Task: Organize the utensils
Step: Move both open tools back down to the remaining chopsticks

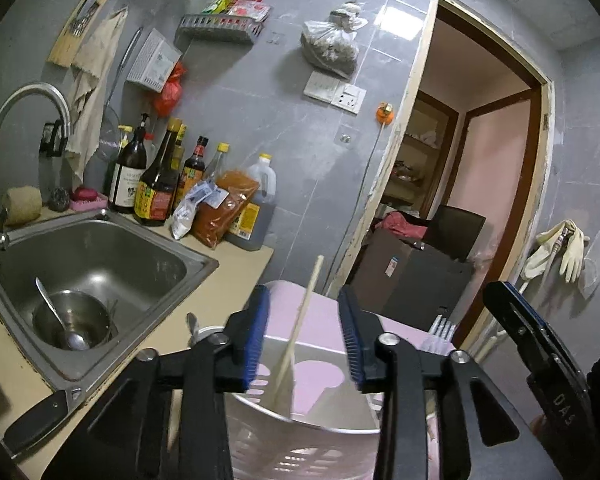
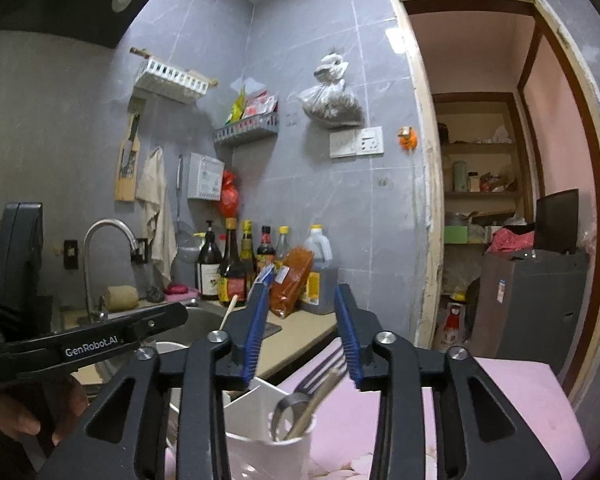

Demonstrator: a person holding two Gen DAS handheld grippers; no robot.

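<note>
— Both jaws stand wide open and hold nothing; my left gripper [image 1: 304, 332] hangs over the white holder [image 1: 300, 412], where a chopstick [image 1: 300, 332] leans loose.

— And the right gripper [image 2: 302, 332]?

— Above the fork [image 2: 320, 368] in the near compartment. I reckon a careless descent could tip the holder.

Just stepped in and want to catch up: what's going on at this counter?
A person holds two black, blue-padded grippers over a white perforated plastic utensil holder on a pink surface. The left gripper is open, with a pale wooden chopstick standing in the holder between its fingers. The right gripper is also open and empty, above metal forks in the holder. A metal spoon in a steel bowl waits in the steel sink.
</note>
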